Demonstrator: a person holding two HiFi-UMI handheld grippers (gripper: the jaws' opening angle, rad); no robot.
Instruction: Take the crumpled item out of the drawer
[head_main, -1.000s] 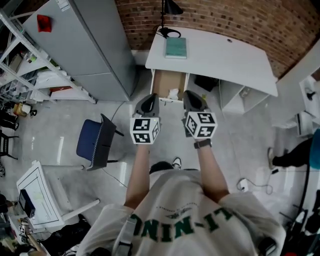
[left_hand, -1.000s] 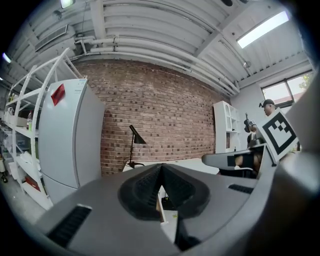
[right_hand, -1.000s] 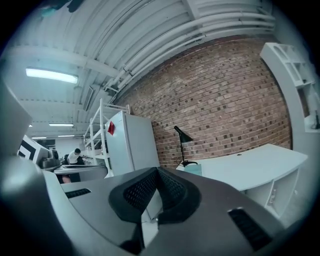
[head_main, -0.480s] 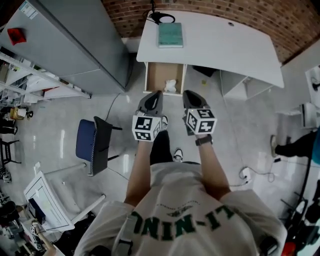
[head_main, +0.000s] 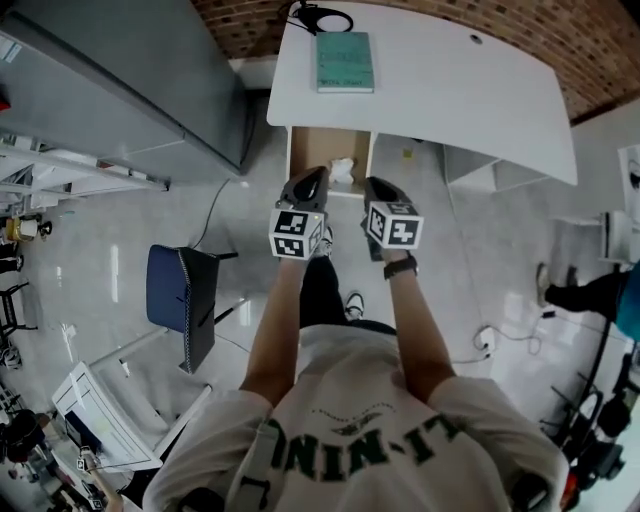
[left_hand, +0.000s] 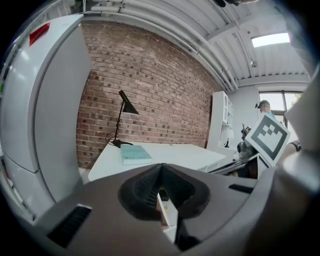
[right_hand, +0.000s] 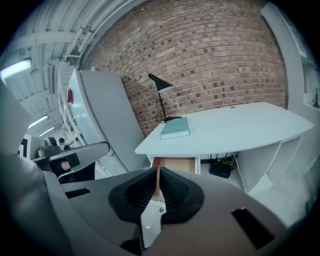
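1. One crumpled white item lies toward the right, near side of the single open drawer, under the white worktop.
2. Judged step: the approach, with nothing yet gripped. Two tongs, left and right, are both closed and empty at the drawer's near edge.
3. Next, one pair must open, dip into the drawer and close on the item.
4. Further out: one teal book and one black lamp on the worktop's far left, and one blue chair on the floor to the left.

Head view: above me, steeply down. My two gripper views: low, along my jaws, facing the desk. All share it.
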